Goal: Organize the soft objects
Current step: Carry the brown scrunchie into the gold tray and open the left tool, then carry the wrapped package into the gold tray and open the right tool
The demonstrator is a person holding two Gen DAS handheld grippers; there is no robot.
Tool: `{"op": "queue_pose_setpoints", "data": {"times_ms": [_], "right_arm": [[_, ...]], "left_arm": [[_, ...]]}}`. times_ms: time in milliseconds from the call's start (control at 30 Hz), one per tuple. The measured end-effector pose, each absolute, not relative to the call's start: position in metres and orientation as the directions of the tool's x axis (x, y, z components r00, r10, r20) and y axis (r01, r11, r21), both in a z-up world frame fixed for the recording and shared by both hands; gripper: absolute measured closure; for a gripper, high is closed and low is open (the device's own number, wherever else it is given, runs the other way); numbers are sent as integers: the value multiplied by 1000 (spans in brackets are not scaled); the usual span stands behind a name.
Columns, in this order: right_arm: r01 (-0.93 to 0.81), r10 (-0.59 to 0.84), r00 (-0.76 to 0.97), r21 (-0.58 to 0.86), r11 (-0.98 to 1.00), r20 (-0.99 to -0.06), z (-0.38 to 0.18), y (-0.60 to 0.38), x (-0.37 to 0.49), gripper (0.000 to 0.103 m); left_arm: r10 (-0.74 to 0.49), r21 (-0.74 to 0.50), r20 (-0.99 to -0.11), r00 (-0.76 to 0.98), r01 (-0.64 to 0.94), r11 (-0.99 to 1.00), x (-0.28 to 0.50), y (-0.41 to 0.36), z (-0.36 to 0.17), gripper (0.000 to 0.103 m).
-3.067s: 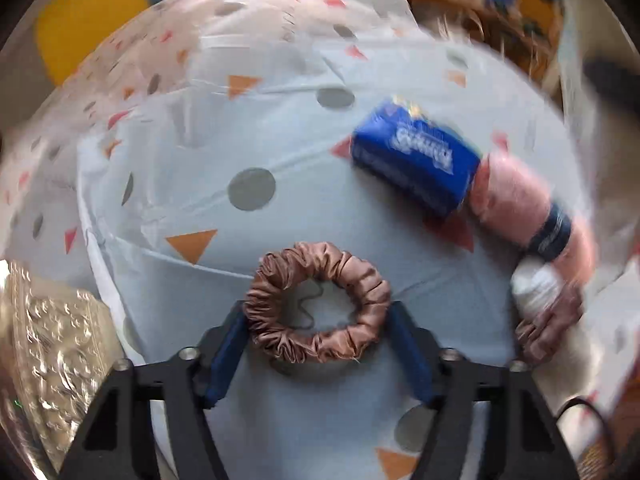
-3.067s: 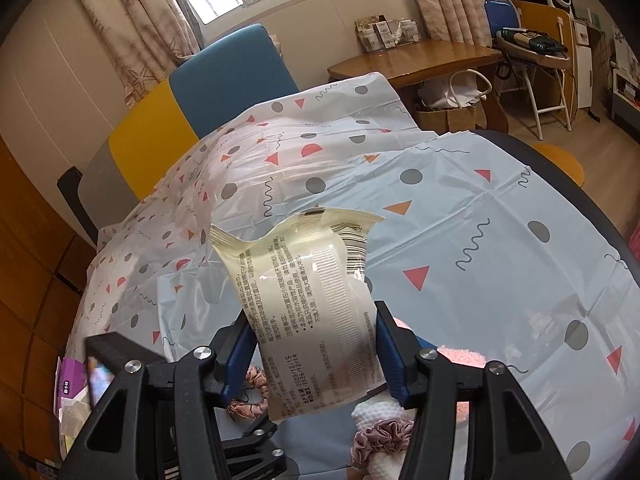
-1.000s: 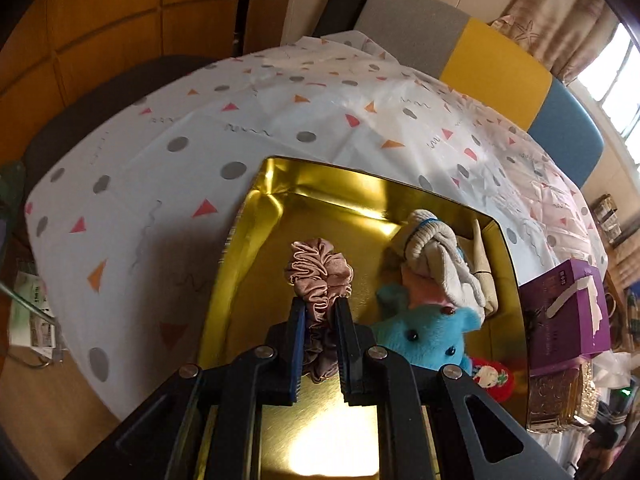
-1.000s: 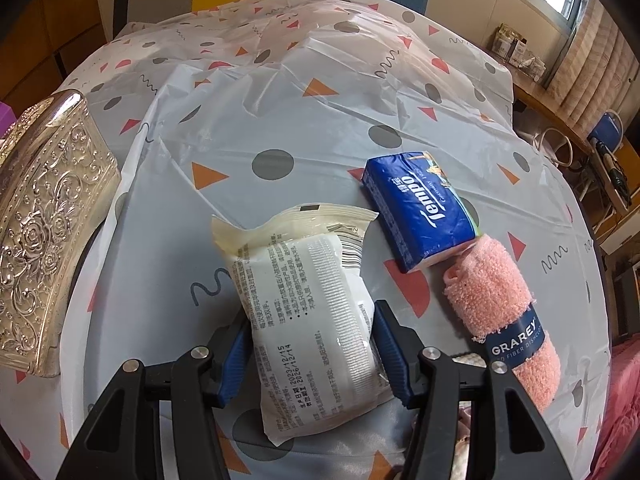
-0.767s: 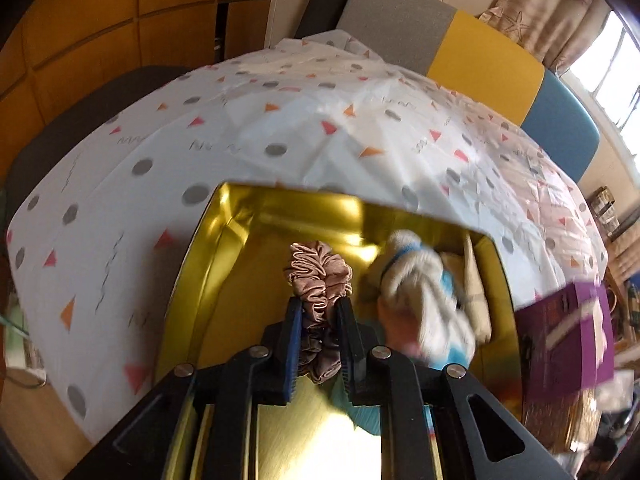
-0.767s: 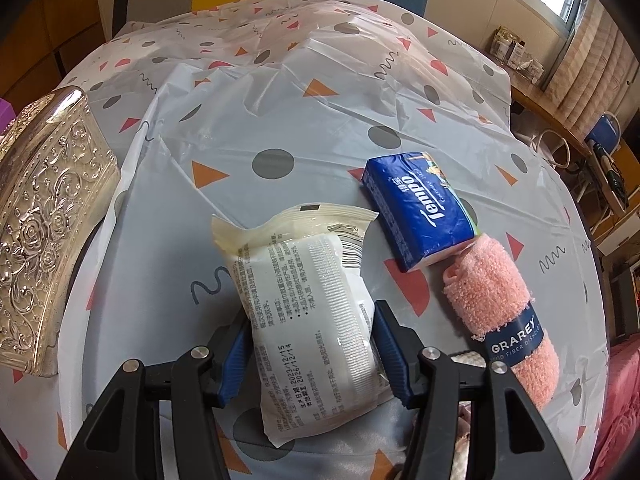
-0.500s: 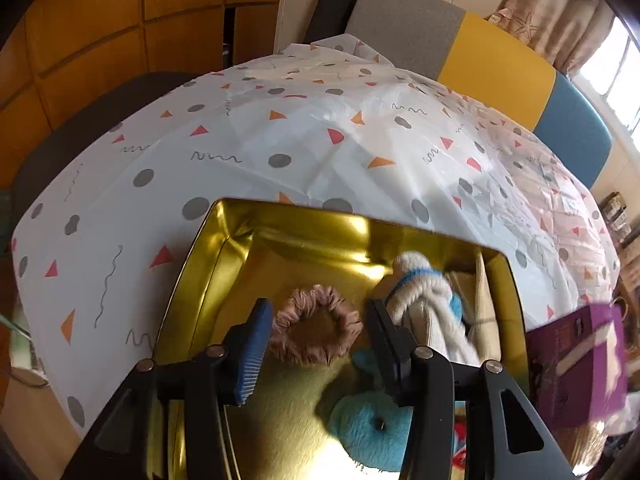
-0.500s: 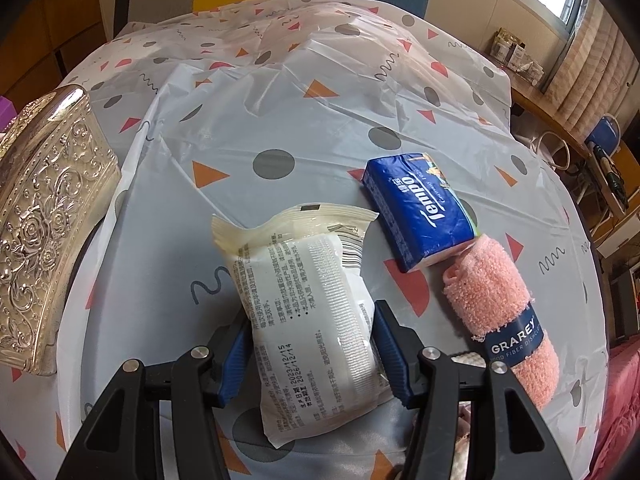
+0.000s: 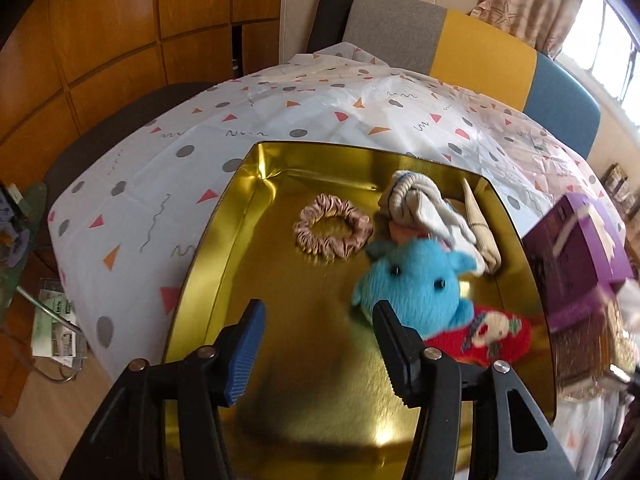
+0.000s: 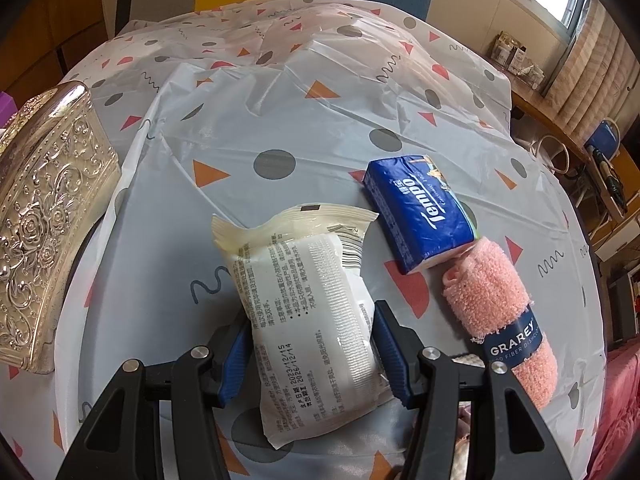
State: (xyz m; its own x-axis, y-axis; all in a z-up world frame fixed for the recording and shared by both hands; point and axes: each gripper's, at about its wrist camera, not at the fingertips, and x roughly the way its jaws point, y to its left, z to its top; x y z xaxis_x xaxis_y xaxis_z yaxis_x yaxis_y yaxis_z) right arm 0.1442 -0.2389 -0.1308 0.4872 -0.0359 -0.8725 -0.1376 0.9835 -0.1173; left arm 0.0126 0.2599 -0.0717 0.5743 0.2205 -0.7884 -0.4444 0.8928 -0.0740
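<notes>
Scrunchie (image 9: 334, 227) lies freed in the gold tin's (image 9: 212, 256) far left corner; left gripper (image 9: 318, 350) jaws have just been opening, empty. Right gripper (image 10: 310, 354) clamps the wipes pack (image 10: 308, 320): lift it level, tin next.

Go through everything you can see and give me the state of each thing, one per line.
Left gripper: open, jaws just widened, nothing between them.
Right gripper: shut on the wipes pack.
Pink scrunchie: lying loose in the gold tin.
Blue plush: in the tin.
Rolled socks: in the tin.
Tissue pack: on the table, sealed.
Pink towel: rolled, banded, on the table.
</notes>
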Motion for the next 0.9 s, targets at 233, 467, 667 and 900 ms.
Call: {"op": "queue_pose_setpoints", "data": {"times_ms": [233, 467, 667, 900], "right_arm": [[-139, -51, 496, -137, 981, -867, -132, -236, 142, 46], [-55, -106, 468, -148, 987, -878, -131, -232, 144, 46], [43, -87, 437, -75, 996, -896, -125, -236, 146, 49], [141, -24, 499, 54, 989, -866, -93, -249, 142, 52]], "left_arm": [[257, -23, -757, 600, -417, 908, -6, 246, -58, 36], [252, -27, -704, 664, -379, 925, -21, 240, -40, 27], [245, -27, -700, 671, -367, 930, -26, 241, -38, 26], [246, -34, -710, 660, -381, 924, -30, 246, -44, 26]]}}
